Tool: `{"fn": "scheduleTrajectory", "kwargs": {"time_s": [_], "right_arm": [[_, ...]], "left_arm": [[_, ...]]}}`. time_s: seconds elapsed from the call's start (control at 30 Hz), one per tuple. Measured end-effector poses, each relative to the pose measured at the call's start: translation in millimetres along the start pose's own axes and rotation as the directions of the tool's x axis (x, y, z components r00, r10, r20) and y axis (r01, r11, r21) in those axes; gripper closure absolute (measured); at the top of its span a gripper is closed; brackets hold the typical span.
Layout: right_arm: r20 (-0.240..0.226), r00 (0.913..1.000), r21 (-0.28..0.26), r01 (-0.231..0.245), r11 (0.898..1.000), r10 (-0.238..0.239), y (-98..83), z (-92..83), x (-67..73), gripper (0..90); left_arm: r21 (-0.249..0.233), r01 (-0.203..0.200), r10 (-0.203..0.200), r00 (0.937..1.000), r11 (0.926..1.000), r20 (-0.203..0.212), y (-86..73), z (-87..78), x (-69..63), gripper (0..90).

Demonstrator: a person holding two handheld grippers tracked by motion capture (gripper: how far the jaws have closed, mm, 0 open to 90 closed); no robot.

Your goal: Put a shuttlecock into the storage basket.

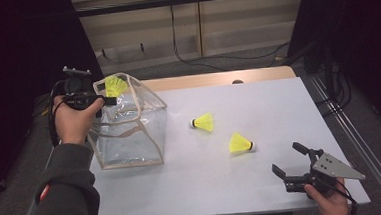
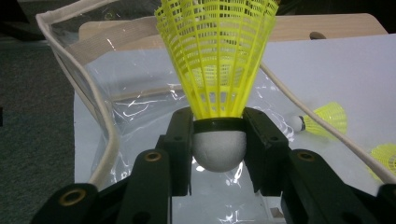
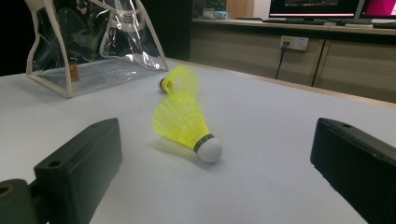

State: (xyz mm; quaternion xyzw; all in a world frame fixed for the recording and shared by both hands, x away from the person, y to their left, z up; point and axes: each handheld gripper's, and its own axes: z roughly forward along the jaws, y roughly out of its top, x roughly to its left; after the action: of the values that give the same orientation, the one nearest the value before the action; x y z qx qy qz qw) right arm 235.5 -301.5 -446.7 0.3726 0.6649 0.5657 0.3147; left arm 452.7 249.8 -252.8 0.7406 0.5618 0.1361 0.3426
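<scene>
Your left hand-held gripper (image 1: 109, 100) is clamped on the yellow shuttlecock (image 2: 217, 60) by its cork, skirt pointing away, with the clear bag's (image 1: 129, 126) open mouth directly beneath; your right hand-held gripper (image 1: 291, 162) rests wide apart.

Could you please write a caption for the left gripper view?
Left gripper clamps a yellow shuttlecock by its cork above the clear bag.

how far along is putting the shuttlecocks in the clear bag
Nothing can be seen inside the clear bag yet. In hand: the left gripper clamps one shuttlecock by its cork over the bag's open top. Left: two shuttlecocks lie on the table; the right gripper is open near them.
</scene>
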Motion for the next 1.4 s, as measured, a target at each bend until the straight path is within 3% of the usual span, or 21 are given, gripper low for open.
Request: {"fn": "scheduleTrajectory", "kwargs": {"time_s": [0.23,0.7,0.97,1.4], "right_arm": [[0.001,1.0000,-0.002,0.003,1.000,-0.003,0.0,0.3,-0.1,2.0],[0.001,1.0000,-0.002,0.003,1.000,-0.003,-0.2,0.4,0.1,1.9],[-0.002,1.0000,-0.001,-0.001,1.000,0.000,-0.2,0.3,0.1,1.9],[-0.004,1.0000,0.000,0.002,1.000,-0.002,-0.2,0.1,-0.1,2.0]], "left_arm": [[0.015,-0.008,0.008,0.9999,0.9999,-0.007,-1.9,1.9,2.6,64.7],[0.009,0.013,-0.013,0.9997,0.9999,-0.019,-4.1,5.2,4.0,64.7],[0.020,0.002,-0.001,0.9998,0.9998,-0.020,-4.9,7.2,4.1,64.5],[-0.017,-0.014,0.013,0.9997,0.9998,-0.021,-2.5,2.7,-1.0,53.2]]}}
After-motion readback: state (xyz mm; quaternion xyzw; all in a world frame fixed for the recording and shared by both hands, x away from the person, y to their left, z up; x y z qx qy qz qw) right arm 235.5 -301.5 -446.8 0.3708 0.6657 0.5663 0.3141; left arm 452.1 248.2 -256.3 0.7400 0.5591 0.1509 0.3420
